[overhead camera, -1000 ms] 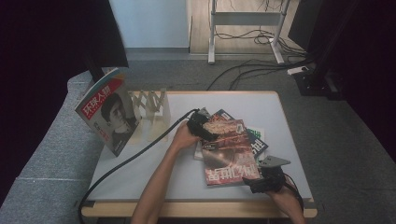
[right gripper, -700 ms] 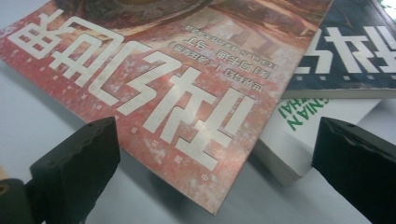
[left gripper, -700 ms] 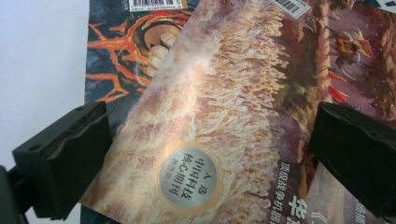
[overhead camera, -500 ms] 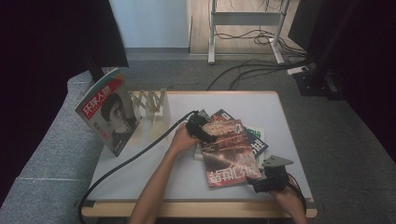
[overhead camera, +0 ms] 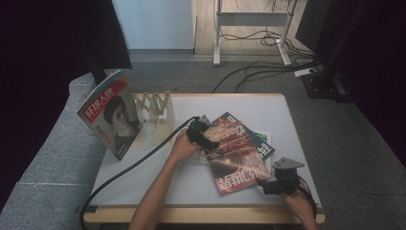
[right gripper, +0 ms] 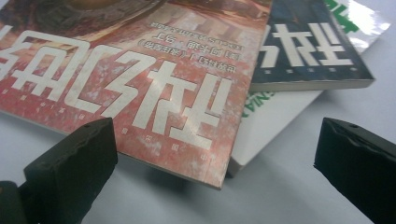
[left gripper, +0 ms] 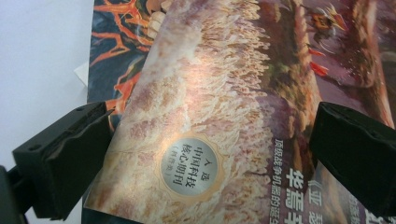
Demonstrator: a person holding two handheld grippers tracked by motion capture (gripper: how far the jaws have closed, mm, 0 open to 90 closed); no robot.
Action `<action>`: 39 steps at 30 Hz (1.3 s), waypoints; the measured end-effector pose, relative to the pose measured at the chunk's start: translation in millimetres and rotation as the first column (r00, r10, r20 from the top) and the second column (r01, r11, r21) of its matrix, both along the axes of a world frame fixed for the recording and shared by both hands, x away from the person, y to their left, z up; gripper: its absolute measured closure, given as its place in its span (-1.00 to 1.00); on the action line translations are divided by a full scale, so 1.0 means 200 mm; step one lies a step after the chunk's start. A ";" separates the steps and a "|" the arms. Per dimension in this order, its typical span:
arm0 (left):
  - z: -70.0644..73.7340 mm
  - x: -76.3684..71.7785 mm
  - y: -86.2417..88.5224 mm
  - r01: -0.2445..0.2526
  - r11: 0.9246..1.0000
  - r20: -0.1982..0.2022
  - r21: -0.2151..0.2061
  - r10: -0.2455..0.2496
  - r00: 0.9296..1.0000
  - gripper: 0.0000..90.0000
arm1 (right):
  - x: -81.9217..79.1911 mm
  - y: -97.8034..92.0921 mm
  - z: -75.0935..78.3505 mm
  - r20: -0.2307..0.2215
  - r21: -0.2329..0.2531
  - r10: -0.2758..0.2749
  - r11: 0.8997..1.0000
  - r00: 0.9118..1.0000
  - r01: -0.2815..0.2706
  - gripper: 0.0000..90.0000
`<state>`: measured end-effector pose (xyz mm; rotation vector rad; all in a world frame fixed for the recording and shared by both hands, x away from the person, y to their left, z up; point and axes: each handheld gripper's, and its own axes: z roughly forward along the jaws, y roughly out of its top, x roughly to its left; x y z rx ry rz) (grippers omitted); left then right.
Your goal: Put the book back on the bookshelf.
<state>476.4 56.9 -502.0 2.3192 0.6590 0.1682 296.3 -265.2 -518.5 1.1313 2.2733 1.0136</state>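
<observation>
So, left hand-held gripper wide open over the top magazine's far end, gripping nothing. Right hand-held gripper wide open too, low at its near corner. Magazines fanned out mid-worktop.

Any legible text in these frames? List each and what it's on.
"环球人物": red banner of the upright magazine.
"中国科技核心期刊": silver seal on the top magazine, left gripper view.
Large white title on its red cover: upside down, unclear.
Small print and the magazines beneath: too blurred or cut off.
</observation>
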 end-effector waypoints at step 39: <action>-0.01 -0.25 0.15 -0.039 0.999 -0.069 0.013 0.040 0.997 -1.00 | 0.19 -0.16 0.03 0.006 -0.028 -0.159 0.987 0.987 0.159 -1.00</action>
